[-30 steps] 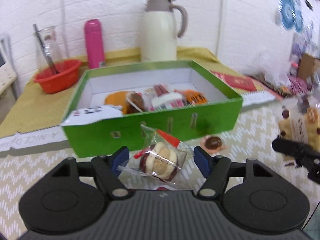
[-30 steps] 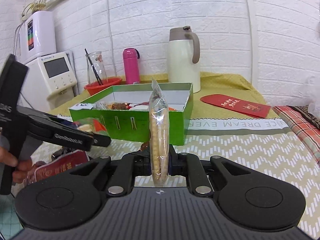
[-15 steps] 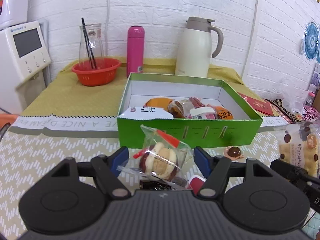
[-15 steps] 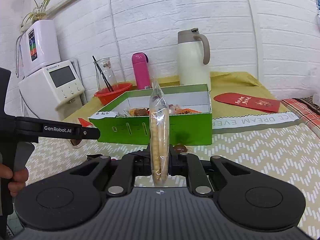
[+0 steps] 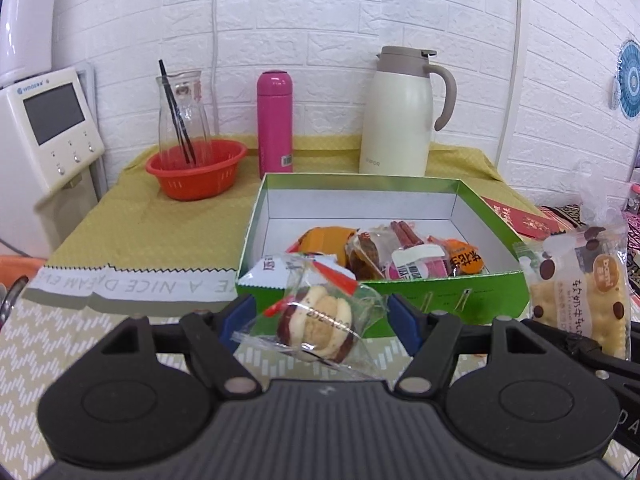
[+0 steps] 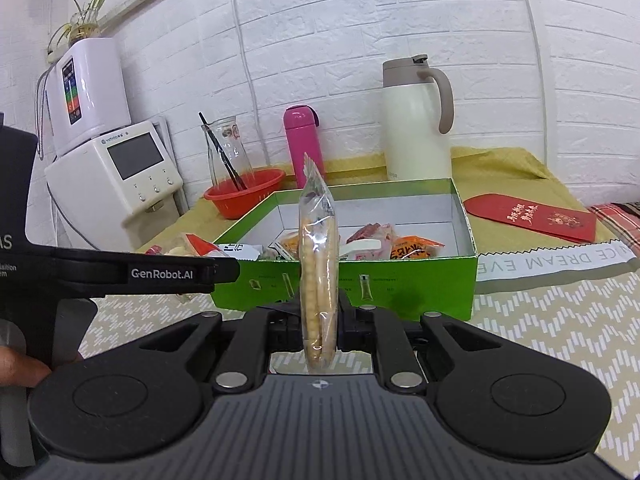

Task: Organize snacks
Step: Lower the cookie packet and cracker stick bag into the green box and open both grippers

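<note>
Mid-carry, both hands loaded. Nearest in the left wrist view, the left claw [image 5: 318, 318] stands fairly wide w/ a clear-wrapped sandwich cookie [image 5: 320, 326] between its blue pads; the crinkly wrapper reaches both pads, so it looks held by the wrapper, not the biscuit itself. In the right wrist view, the right claw [image 6: 319, 316] is narrow, pinching a slim cracker pack [image 6: 318, 264] upright, edge-on to the lens. Both packs hang above the chevron-print table [image 6: 560, 332], just short of the near wall of the green box [image 6: 360, 284].

Inside the box, several wrapped snacks [image 5: 400, 254] already lie bunched toward the front; the back half is bare white floor, so there's room. Judging by that, the job looks well under way: a handful stowed, two more en route. Left to do, prob.: lift each pack over the near wall, let go. Whether more snacks wait outside the box can't be told from here.

Beyond the box, on the yellow cloth: an orange basket [image 5: 196, 168] w/ a glass carafe [image 5: 182, 120] standing in it, a pink flask [image 5: 275, 122] and a cream thermos jug [image 5: 400, 112] by the white brick wall. A red envelope [image 6: 532, 216] lies off to the right.
</note>
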